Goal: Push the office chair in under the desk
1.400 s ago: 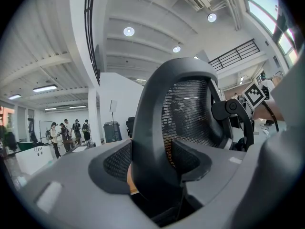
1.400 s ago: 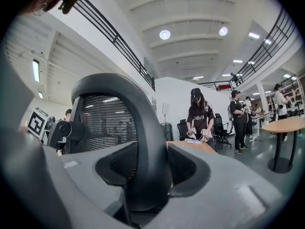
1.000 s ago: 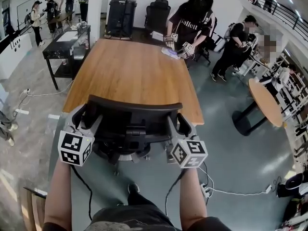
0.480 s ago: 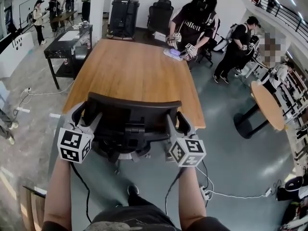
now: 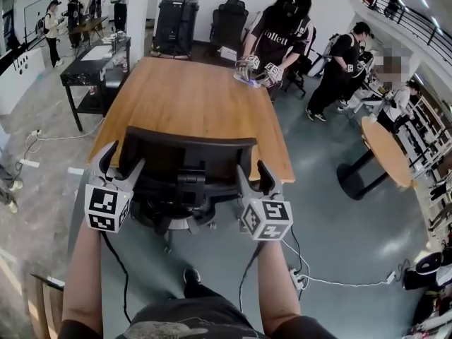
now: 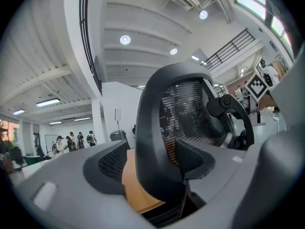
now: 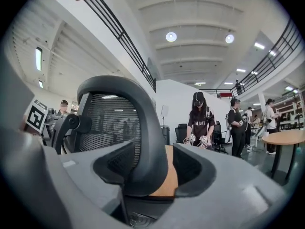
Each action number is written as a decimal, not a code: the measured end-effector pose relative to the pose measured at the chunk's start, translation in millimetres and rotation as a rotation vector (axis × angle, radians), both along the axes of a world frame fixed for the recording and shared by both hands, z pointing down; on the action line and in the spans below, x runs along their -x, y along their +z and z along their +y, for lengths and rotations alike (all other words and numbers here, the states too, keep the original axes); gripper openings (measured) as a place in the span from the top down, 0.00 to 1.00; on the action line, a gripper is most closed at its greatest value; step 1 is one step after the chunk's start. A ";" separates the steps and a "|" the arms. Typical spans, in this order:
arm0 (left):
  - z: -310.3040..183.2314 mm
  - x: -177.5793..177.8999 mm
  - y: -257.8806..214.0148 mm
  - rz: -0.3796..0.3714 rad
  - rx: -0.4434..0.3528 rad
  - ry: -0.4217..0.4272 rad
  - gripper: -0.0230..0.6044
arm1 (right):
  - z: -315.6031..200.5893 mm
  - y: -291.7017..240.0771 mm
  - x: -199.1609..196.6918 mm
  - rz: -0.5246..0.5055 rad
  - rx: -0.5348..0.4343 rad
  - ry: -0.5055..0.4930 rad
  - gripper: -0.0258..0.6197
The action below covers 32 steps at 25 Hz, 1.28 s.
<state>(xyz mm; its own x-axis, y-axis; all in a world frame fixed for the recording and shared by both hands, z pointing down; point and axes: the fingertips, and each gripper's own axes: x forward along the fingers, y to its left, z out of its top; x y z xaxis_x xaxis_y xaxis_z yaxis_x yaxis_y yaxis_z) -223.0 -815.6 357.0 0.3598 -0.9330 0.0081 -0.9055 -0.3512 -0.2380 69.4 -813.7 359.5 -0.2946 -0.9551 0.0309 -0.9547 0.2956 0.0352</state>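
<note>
The black mesh office chair point(image 5: 187, 164) stands at the near end of the wooden desk point(image 5: 191, 97), its backrest against the desk's edge. My left gripper point(image 5: 118, 164) straddles the backrest's left edge and my right gripper point(image 5: 255, 177) its right edge. Both pairs of jaws have just been opening, with the backrest frame still between them. In the left gripper view the frame point(image 6: 157, 142) fills my left gripper point(image 6: 152, 168), with desk wood showing in a gap beside the left jaw. In the right gripper view the frame point(image 7: 147, 142) sits in my right gripper point(image 7: 150, 168), clear of the right jaw.
A person point(image 5: 279, 30) with grippers works at the desk's far end. A round table point(image 5: 385, 150) stands at the right, a black cart point(image 5: 92, 62) at the left. A power strip point(image 5: 300, 281) and cables lie on the floor by my right arm.
Both pairs of jaws have spread wider round the backrest's edges. The chair and my hands have stayed about where they were at the desk's near end.
</note>
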 end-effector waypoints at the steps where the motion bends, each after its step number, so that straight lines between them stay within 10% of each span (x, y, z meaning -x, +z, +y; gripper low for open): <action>1: 2.1 0.8 -0.5 -0.018 -0.002 -0.005 0.41 | 3.5 -1.4 -0.6 0.002 -0.004 0.004 0.59; 7: 30.1 2.0 -0.1 -0.057 -0.017 -0.019 0.31 | 32.2 -6.5 5.4 0.006 -0.018 0.011 0.56; 13: 65.0 5.9 -7.1 0.035 -0.048 -0.023 0.43 | 71.9 -10.5 12.1 0.014 -0.043 0.035 0.56; 22: 119.3 -5.2 -27.1 0.166 -0.114 0.008 0.93 | 146.2 -8.1 10.7 0.004 -0.046 0.061 0.76; 27: 145.8 -29.3 -17.0 0.149 -0.091 0.037 0.93 | 166.2 -5.9 5.0 -0.021 -0.042 0.038 0.97; 32: 180.3 -60.1 -16.3 0.093 -0.092 0.052 0.94 | 192.6 -5.9 2.0 -0.020 -0.042 -0.028 0.97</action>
<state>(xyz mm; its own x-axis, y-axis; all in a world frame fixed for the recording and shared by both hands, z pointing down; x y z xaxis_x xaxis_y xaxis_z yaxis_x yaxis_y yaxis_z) -162.9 -635.2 340.7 0.4033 -0.9082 -0.1120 -0.9062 -0.3794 -0.1867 67.5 -621.1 353.6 -0.3218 -0.9467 -0.0154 -0.9466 0.3212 0.0288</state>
